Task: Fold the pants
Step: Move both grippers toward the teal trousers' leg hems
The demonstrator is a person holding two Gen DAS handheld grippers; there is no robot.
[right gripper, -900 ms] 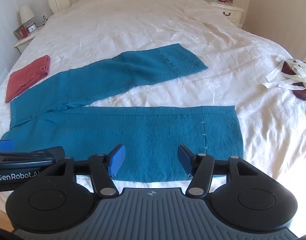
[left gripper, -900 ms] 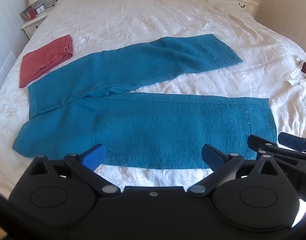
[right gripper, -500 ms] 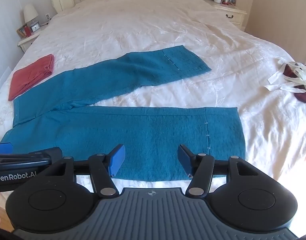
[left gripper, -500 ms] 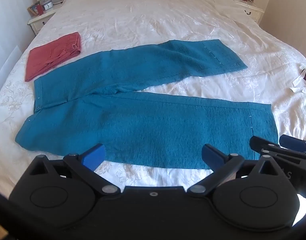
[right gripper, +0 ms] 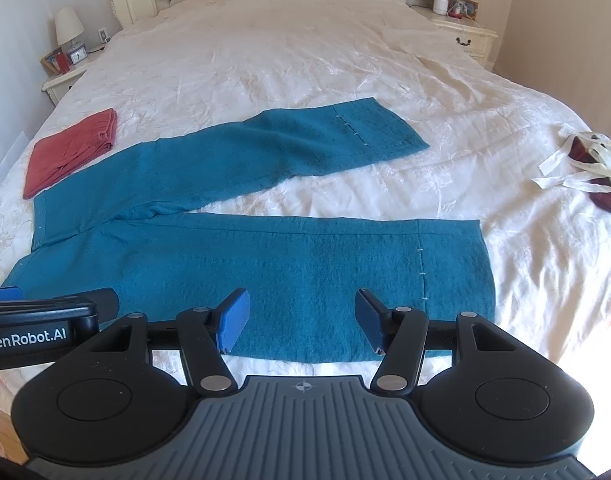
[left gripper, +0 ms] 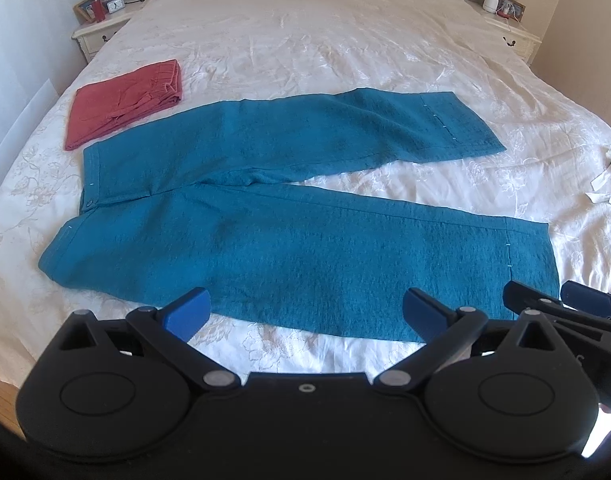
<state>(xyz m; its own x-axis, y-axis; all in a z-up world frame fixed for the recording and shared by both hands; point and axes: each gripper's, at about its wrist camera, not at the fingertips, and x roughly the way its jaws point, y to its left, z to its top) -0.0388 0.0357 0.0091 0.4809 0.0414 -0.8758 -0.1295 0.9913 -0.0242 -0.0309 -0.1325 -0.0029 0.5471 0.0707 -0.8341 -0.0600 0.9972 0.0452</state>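
Jaws of left gripper (left gripper: 305, 312) spread wide, empty, above near edge of pants (left gripper: 289, 240). Jaws of right gripper (right gripper: 301, 316) part open, empty, over the pants' near leg. Teal pants flat on white bed (right gripper: 305, 60), legs splayed apart, waist toward left. Folded red cloth (left gripper: 125, 100) just beyond the pants' waist. White straps (right gripper: 577, 164) well right of the pants.
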